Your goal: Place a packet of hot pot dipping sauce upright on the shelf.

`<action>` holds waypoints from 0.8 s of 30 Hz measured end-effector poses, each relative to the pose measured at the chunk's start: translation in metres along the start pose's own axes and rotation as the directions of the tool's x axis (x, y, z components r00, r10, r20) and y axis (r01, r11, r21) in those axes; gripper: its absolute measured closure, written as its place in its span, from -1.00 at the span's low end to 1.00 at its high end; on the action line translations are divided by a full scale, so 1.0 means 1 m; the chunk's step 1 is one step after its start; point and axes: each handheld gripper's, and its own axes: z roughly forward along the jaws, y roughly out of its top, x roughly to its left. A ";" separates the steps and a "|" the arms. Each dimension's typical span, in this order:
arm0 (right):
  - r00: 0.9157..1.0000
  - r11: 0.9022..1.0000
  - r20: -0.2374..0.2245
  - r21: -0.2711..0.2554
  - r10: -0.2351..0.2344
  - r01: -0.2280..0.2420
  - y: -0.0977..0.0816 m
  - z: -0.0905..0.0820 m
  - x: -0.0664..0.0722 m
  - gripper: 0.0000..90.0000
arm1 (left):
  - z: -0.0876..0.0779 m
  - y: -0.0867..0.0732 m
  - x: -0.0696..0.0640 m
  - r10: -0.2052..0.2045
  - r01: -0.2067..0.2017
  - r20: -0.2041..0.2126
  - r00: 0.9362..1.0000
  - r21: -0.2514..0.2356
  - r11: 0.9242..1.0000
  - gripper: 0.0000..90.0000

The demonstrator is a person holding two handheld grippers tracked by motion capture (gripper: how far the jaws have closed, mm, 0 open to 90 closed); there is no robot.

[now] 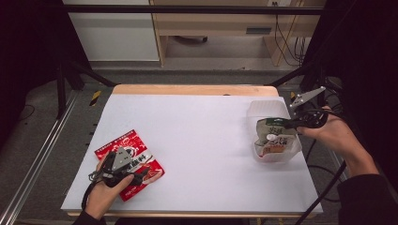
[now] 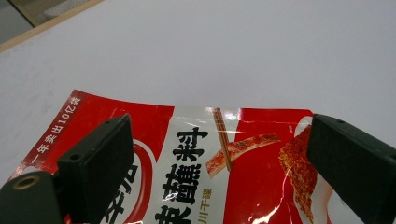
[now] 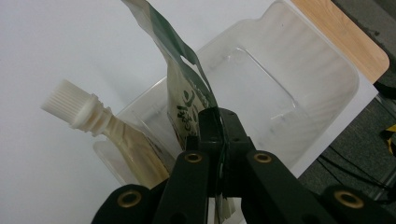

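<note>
Left tongs [image 2: 219, 154]: lower left, jaws spread wide over red sachet [image 2: 243, 158] lying flat on bench [image 1: 197, 126].
Right tongs [image 3: 218, 126]: clamped on green-and-white pouch [image 3: 187, 88], above clear tub [image 3: 299, 93], right side.

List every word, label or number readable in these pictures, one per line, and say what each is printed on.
"一年卖出10亿袋": white print along the edge of the red packet, left gripper view.
"蘸料": large black characters on its white panel.
"川干碟": small yellow-green print beside them; the character before it is cut off.
Green and cream pouch over the clear tub: dark characters, too folded and blurred to read.
</note>
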 end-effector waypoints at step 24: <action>0.995 0.994 0.097 -0.108 -0.007 0.018 0.000 -0.031 0.010 0.10 | 0.000 0.000 0.001 -0.008 0.008 -0.004 1.000 -0.007 1.000 -0.84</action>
